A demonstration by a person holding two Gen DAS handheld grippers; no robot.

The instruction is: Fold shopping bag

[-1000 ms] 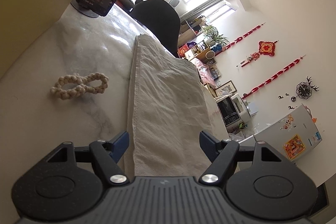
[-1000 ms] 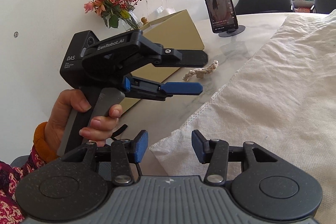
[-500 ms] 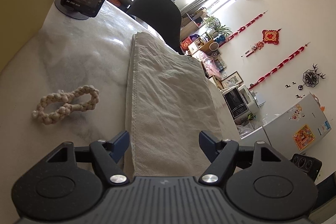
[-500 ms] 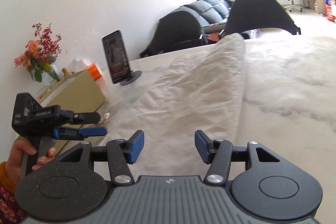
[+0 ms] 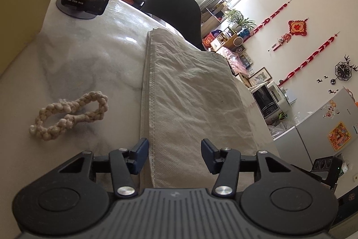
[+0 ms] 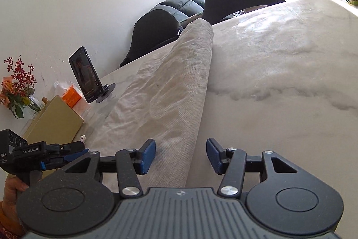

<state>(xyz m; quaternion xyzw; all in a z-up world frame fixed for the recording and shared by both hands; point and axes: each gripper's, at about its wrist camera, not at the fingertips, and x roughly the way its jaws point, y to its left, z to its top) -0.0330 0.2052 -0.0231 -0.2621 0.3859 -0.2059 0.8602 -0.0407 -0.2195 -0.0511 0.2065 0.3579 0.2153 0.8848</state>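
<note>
The shopping bag (image 5: 192, 100) lies flat as a long strip on the marble table (image 5: 85, 64), its near end below both tools. The left gripper (image 5: 174, 155) straddles the near left corner, jaws closing, pads not yet on the cloth. The right gripper (image 6: 180, 155) straddles the bag's right folded edge, jaws also closing, nothing pinched. For a clean fold, seat each pad over all layers before lifting, and keep both corners level. A braided rope (image 5: 69, 115) lies left of the bag, clear of it.
</note>
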